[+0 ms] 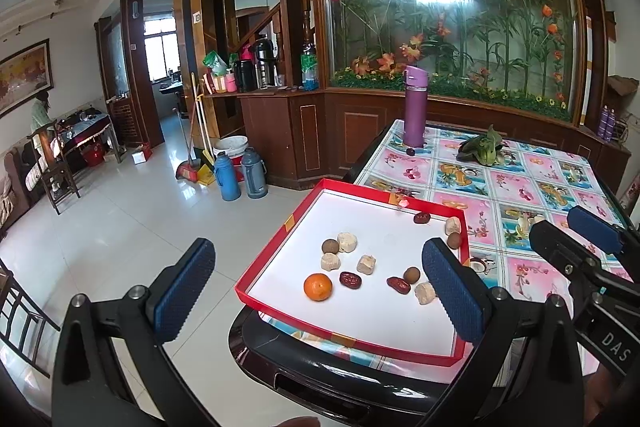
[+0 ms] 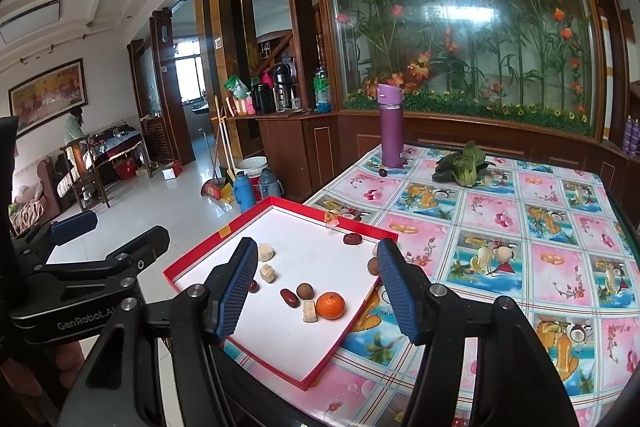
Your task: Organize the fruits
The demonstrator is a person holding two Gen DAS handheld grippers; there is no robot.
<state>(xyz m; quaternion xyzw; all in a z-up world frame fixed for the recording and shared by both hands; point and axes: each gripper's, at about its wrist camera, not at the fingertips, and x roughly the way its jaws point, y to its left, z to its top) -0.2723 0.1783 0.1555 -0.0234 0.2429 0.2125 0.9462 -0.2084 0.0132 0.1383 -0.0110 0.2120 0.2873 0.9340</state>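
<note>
A shallow red tray with a white floor sits at the table's near left corner, overhanging the edge. In it lie an orange mandarin, dark red dates, brown round longans and several pale beige chunks. My left gripper hangs open above the tray's near edge, holding nothing. My right gripper is open too, its fingers framing the mandarin from above and nearer me. Each gripper shows in the other's view.
The table has a fruit-patterned cloth. A purple bottle stands at its far side with a small dark fruit by its base, and a leafy green vegetable lies nearby. Thermoses and brooms stand on the tiled floor at left.
</note>
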